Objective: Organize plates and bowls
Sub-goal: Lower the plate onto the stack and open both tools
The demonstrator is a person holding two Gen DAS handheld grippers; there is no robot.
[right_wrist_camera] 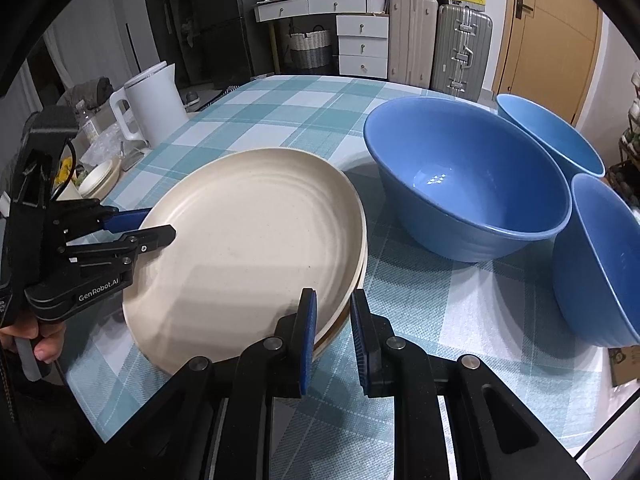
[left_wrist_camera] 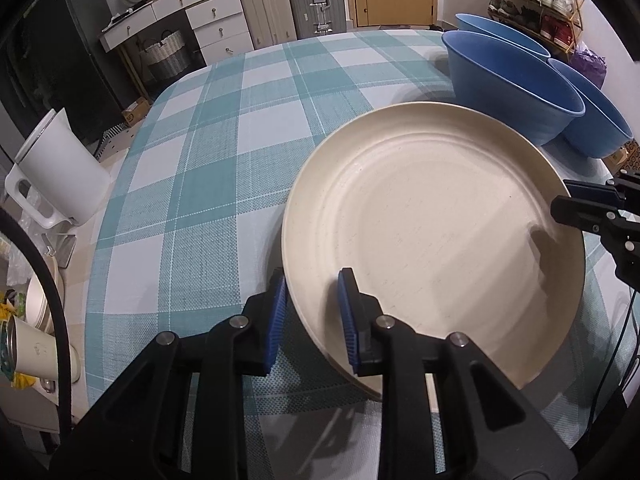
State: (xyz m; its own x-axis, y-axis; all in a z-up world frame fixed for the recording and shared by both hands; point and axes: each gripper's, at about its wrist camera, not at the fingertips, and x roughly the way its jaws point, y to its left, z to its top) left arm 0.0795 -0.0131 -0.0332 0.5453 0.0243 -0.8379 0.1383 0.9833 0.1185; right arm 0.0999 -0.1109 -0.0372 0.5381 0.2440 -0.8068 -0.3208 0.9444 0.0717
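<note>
A large cream plate (left_wrist_camera: 432,240) (right_wrist_camera: 248,248) lies over a second cream plate (right_wrist_camera: 359,276) on the checked tablecloth; the lower one shows only as an edge. My left gripper (left_wrist_camera: 313,276) (right_wrist_camera: 160,223) is shut on the top plate's left rim, one blue pad beneath and one finger above. My right gripper (right_wrist_camera: 333,296) (left_wrist_camera: 564,199) is shut on the rim at the opposite side. Three blue bowls stand upright to the right: a big one (right_wrist_camera: 468,184) (left_wrist_camera: 512,80), one behind it (right_wrist_camera: 552,136) and one nearer (right_wrist_camera: 600,264).
A white kettle (right_wrist_camera: 152,104) (left_wrist_camera: 60,168) stands at the table's left edge, with small cream dishes (right_wrist_camera: 98,178) and a cup (left_wrist_camera: 36,356) beside it. Drawers and suitcases (right_wrist_camera: 440,40) line the far wall. A hand (right_wrist_camera: 44,344) holds the left gripper's handle.
</note>
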